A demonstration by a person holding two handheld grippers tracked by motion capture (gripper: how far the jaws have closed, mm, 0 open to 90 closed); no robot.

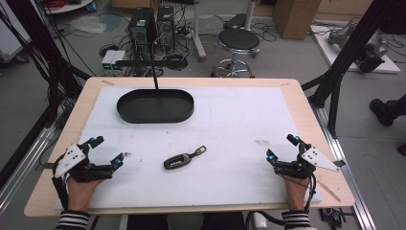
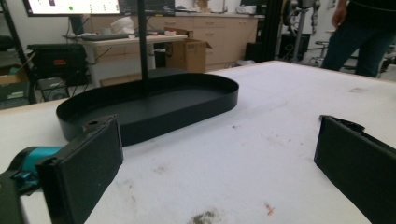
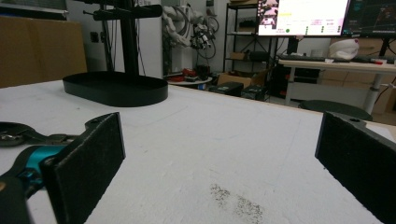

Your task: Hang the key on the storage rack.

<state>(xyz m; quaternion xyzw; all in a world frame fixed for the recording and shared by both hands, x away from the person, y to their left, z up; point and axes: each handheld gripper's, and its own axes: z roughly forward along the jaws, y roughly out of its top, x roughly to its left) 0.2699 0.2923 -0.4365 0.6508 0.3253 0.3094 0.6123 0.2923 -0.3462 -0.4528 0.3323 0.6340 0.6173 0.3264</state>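
Observation:
A black car key fob (image 1: 178,161) with a metal ring lies on the white mat (image 1: 230,120) near the table's middle front. A black oval tray (image 1: 155,105) sits at the back left and is empty; it also appears ahead of the left gripper (image 2: 140,128) and far off in the right gripper view (image 3: 116,91). My left gripper (image 1: 109,150) rests at the front left, jaws wide apart with bare mat between them (image 2: 219,158). My right gripper (image 1: 281,148) rests at the front right, also open over bare mat (image 3: 222,154). The fob's ring end (image 3: 14,133) lies at its left.
A thin black post (image 1: 154,72) rises at the tray. Beyond the table's far edge stand computer towers (image 1: 151,26) and a stool (image 1: 238,40) among cables. A person's legs (image 2: 359,42) stand past the table. Dark smudges (image 3: 233,200) mark the mat.

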